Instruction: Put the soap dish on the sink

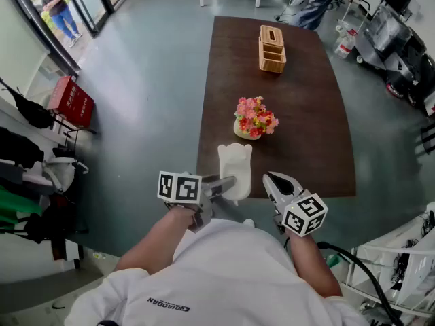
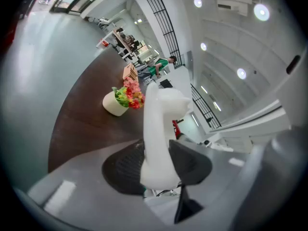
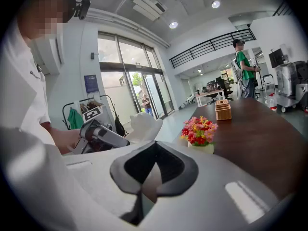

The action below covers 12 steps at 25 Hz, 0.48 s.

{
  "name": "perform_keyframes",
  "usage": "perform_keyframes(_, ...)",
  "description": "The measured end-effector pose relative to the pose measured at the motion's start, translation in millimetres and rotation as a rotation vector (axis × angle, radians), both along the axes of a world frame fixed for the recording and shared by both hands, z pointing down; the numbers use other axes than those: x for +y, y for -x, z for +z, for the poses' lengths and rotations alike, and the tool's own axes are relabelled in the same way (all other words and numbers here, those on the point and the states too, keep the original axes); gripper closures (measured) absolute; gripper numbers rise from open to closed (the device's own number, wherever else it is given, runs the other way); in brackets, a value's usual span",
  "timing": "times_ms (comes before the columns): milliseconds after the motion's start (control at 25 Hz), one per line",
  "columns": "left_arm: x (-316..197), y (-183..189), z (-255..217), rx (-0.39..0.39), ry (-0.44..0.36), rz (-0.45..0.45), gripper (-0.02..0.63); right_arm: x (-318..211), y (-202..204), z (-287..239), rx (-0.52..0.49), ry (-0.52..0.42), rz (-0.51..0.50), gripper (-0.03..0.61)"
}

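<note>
one white soap dish, its near end hidden in the grip, is clamped in the left tongs over the worktop edge; the right tongs, just beside, are closed and empty.

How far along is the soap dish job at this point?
Done: the white soap dish is gripped, clamped between the left tongs at the near end of the brown table. In hand: it is being held there, while the right tongs are shut and empty. Left: setting it on the sink, and no sink shows in any view, so the placing has not begun.
</note>
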<state>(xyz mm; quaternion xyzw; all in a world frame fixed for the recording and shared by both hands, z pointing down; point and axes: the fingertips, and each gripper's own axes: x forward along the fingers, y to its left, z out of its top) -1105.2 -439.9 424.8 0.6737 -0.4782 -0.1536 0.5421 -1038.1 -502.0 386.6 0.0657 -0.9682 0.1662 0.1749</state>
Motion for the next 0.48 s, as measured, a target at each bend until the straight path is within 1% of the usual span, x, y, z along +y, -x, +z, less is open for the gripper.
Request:
perform_keyframes(160, 3, -16, -2, -0.013, 0.009, 0.018, 0.440, -1, -14, -4, -0.017, 0.005, 0.019, 0.578)
perform_keyframes(360, 9, -17, 1, -0.019, 0.025, -0.005, 0.440, 1, -15, 1, -0.014, 0.010, -0.004, 0.578)
perform_keyframes(480, 10, -20, 3, -0.019, 0.033, -0.009, 0.440, 3, -16, 1, -0.042, 0.053, -0.011, 0.577)
